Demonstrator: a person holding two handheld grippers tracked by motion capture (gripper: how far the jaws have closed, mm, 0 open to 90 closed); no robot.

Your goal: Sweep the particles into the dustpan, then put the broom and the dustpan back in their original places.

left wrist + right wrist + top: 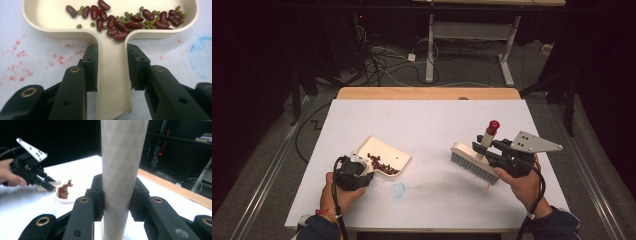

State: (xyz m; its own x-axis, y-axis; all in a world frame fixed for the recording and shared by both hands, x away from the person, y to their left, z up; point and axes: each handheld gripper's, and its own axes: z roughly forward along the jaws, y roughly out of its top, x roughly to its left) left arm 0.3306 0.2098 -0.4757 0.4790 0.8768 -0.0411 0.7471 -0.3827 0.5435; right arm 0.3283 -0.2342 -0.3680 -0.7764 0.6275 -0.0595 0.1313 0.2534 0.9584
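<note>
Cream dustpan (113, 82) flat on table, holding red and green beans (130, 18), brush (474, 161) raised

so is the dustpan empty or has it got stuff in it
Not empty: red and green beans lie in the dustpan.

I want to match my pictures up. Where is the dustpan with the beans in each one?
High view: dustpan left of centre, by the left gripper.
Left gripper view: across the top, handle between the jaws.
Right gripper view: small, at left.
Shared landmark: the red beans.
</note>
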